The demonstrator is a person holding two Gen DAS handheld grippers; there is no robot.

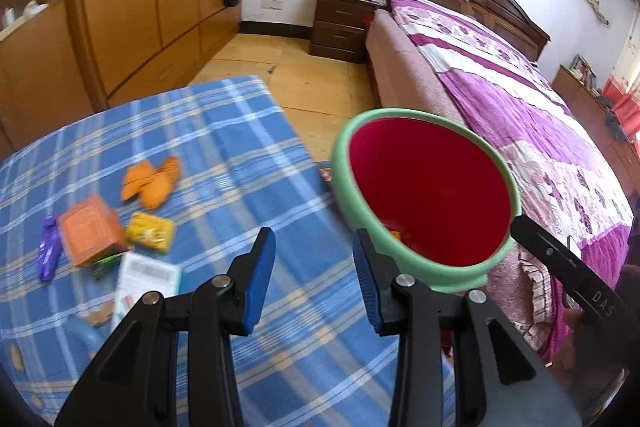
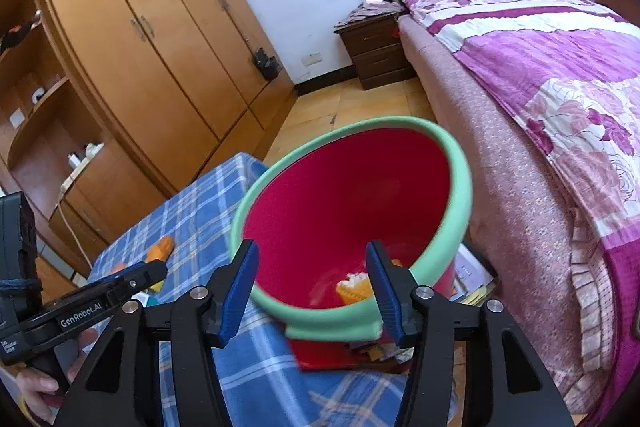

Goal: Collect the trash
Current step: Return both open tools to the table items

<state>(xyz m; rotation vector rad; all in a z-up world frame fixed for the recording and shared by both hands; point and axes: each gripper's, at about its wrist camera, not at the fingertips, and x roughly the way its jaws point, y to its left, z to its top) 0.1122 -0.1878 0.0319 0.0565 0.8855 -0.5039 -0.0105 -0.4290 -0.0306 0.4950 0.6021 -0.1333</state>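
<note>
Right ahead of your right gripper (image 2: 312,291) sits the red bin (image 2: 344,203) with its mint-green rim, tilted toward you so you look straight down inside. Your jaws stand apart with nothing between the blue pads, so that gripper is empty. A yellow-and-white scrap (image 2: 354,289) lies at the bottom of the bin, just past your right-hand finger, and the bin's near rim passes right between your fingertips in that view.

Your left gripper (image 1: 316,283) is also parted and holds nothing; the blue pads hang over the blue checked cloth on the table (image 1: 224,155). The same bin is just off to the right of it, its rim close to your right-hand pad.

Off to the left of that gripper, the rest of the trash is still on the table: orange peel pieces (image 1: 154,179) farthest out, then a yellow wrapper (image 1: 152,231), an orange carton (image 1: 90,229) beside it, a purple wrapper (image 1: 48,253) left of the carton, and a white packet with a barcode (image 1: 150,275) nearest your left finger. That part is a bit blurred, so can't read any labels.

Beyond the bin runs the bed (image 2: 540,75) with the purple flowered cover.
</note>
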